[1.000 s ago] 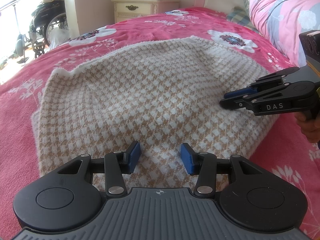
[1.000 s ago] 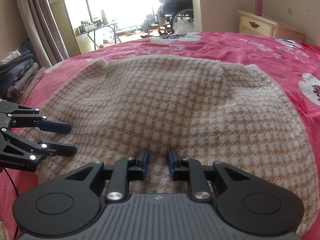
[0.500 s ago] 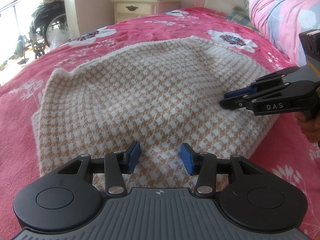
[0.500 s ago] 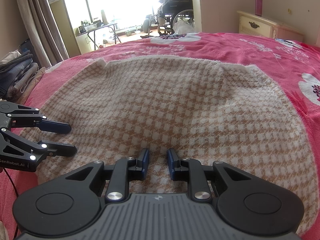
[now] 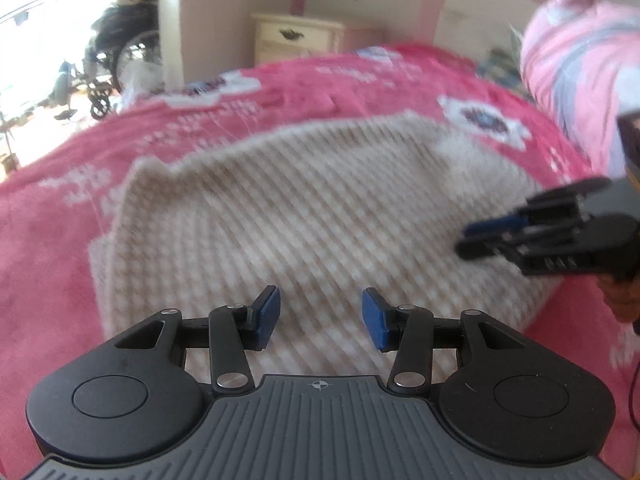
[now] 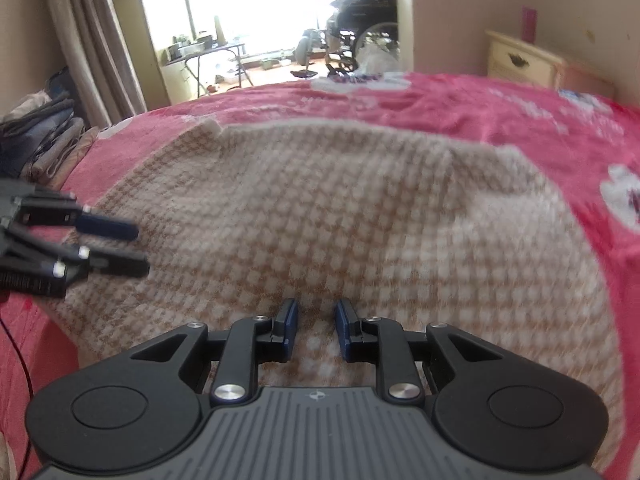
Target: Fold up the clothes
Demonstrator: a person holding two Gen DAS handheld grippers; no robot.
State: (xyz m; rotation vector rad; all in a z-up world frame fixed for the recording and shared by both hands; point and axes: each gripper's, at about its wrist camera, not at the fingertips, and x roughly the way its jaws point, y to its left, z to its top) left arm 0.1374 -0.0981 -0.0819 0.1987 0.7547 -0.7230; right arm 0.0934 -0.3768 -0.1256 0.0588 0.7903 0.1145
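Across the pink floral bedspread [image 5: 60, 248] in the left wrist view, a beige checked garment [image 5: 304, 216] lies flat; the left gripper [image 5: 319, 317] hovers over its near edge, fingers spread and empty. Through the right wrist view, the right gripper [image 6: 312, 329], narrowly parted, holds nothing above the garment's near hem.

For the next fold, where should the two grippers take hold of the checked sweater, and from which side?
Probably the near edge of the sweater, which lies flat on the bedspread. That hem runs just under both open grippers, so the left gripper and the right gripper can each dip down from the near side, pinch a corner, and carry it toward the far edge.
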